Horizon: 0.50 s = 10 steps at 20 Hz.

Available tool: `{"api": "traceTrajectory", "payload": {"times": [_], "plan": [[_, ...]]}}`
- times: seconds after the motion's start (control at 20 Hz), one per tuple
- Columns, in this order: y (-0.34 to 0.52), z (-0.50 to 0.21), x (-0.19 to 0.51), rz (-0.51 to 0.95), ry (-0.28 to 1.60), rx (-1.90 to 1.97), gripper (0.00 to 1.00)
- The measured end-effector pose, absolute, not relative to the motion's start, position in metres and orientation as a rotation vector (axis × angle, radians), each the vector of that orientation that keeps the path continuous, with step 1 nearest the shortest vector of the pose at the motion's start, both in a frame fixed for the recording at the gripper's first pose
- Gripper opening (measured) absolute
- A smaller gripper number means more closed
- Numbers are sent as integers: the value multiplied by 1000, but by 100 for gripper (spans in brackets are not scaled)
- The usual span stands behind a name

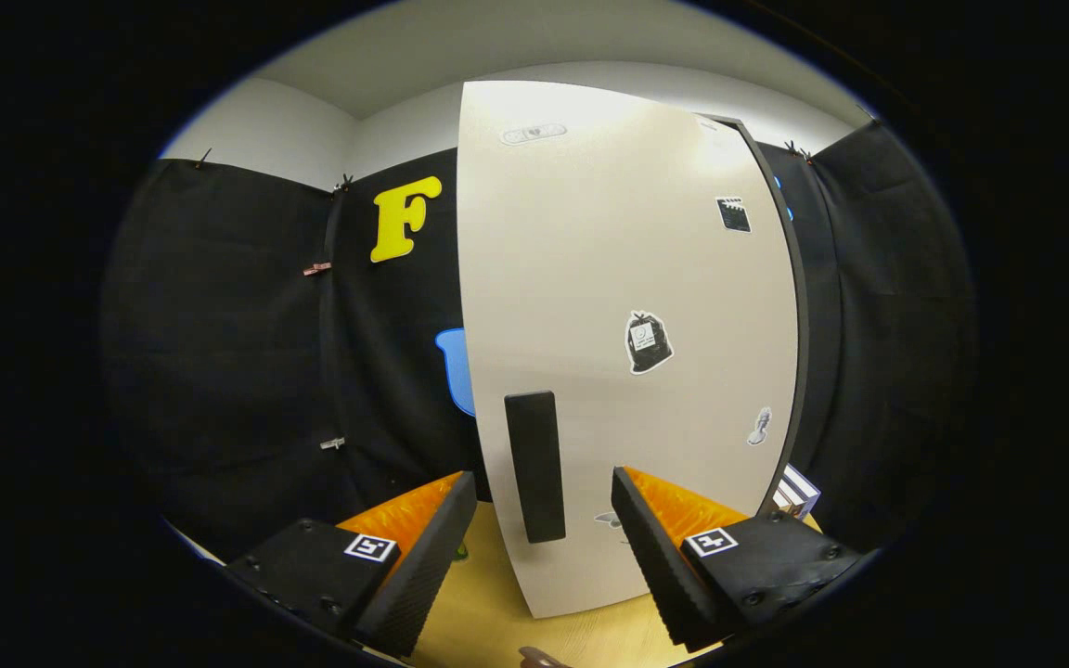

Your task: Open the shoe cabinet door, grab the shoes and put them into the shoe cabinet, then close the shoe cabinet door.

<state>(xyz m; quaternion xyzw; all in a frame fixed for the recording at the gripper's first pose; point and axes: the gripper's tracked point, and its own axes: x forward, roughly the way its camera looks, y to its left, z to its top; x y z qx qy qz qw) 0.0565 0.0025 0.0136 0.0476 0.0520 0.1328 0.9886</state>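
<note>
- Wooden floor point(479, 612) in a pale yellow tone runs under our gripper point(544, 520) and meets the foot of the shoe cabinet door point(609, 278) just ahead.
- We see the door as a tall cream panel standing upright, its near edge towards us and its dark frame edge point(799, 306) along the far side.
- A black upright handle point(534, 464) sits low on the door, close to its near edge, and lies between our two fingers in the view, just beyond their tips.
- Our fingers point(423, 557) stand spread wide apart with nothing pressed between them; the black ribbed pads and orange sides show, and neither pad touches the handle or the door.
- Several small stickers point(648, 341) are dotted over the door's face.
- Black cloth point(238, 371) hangs as the booth wall on both sides of the door, pinned with small clips point(316, 269), and a white wall point(265, 130) and ceiling rise above it.
- A small white striped object point(796, 492) rests low by the door's far bottom corner; we cannot tell what it is.
</note>
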Motion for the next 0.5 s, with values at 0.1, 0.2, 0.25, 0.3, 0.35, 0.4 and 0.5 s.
{"api": "traceTrajectory", "payload": {"times": [0.1, 0.2, 0.25, 0.3, 0.35, 0.4, 0.5], "plan": [[4, 13, 57, 263, 104, 93, 97], [5, 13, 62, 258, 105, 87, 97], [6, 14, 65, 256, 105, 85, 97], [6, 14, 68, 253, 106, 83, 97], [5, 13, 70, 249, 108, 80, 97], [5, 12, 71, 246, 110, 78, 97], [5, 12, 72, 242, 113, 74, 97]]}}
